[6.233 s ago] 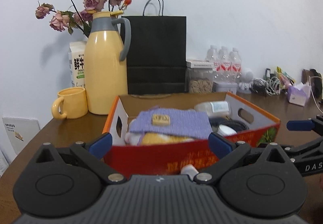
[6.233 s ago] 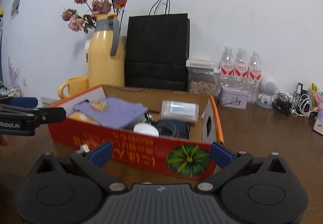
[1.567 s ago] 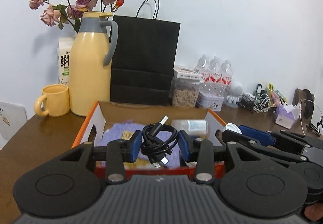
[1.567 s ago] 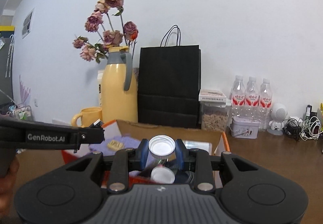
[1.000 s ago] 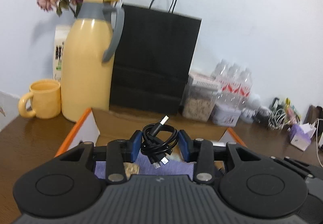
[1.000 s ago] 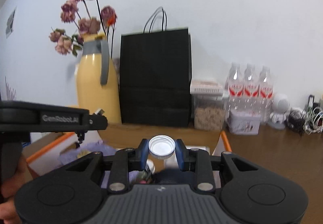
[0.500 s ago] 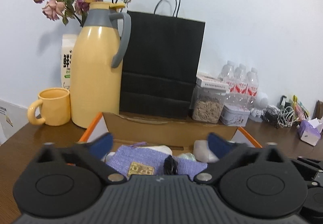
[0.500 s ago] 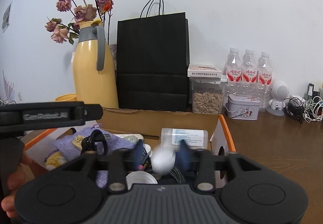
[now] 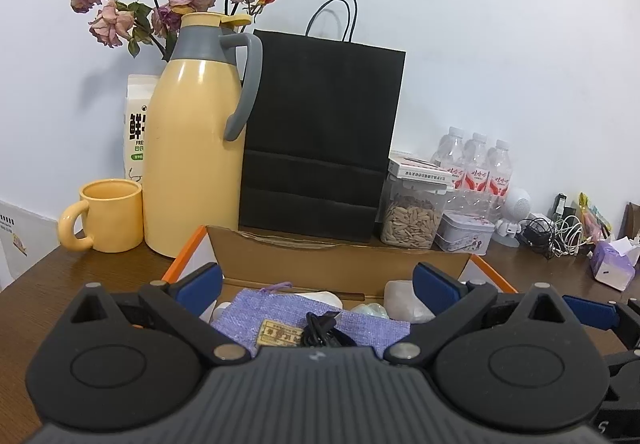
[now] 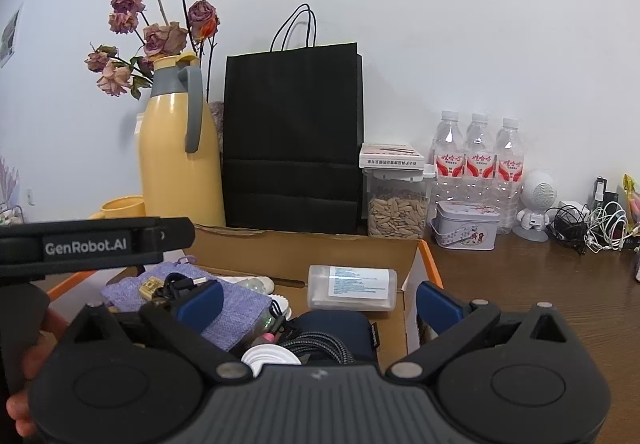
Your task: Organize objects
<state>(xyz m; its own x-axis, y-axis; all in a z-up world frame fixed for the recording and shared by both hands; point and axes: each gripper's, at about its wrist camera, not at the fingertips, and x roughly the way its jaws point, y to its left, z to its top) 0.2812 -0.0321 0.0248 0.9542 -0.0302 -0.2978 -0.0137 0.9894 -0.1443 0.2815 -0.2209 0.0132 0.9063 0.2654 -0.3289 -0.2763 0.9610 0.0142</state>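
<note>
left gripper: fingers spread wide, nothing between them; jaws have just been opening, hovering over the box
right gripper: fingers spread wide, empty; jaws have just been opening, also over the box
box: open cardboard, orange rim, on the brown tabletop; sits under both grippers
black cable: coiled, lying on the purple pouch inside the box, at 6 o'clock in the left wrist view, partly hidden by the gripper body
white cap: in the box at 6 o'clock in the right wrist view, beside a braided dark cable
clear case: labelled, lying flat in the box at 12 o'clock of the right fingers
background: yellow jug at 11 o'clock, yellow mug at 9 o'clock of it, black paper bag at 12 o'clock, water bottles at 2 o'clock
person: hand at 8 o'clock in the right wrist view, holding the left gripper's handle
</note>
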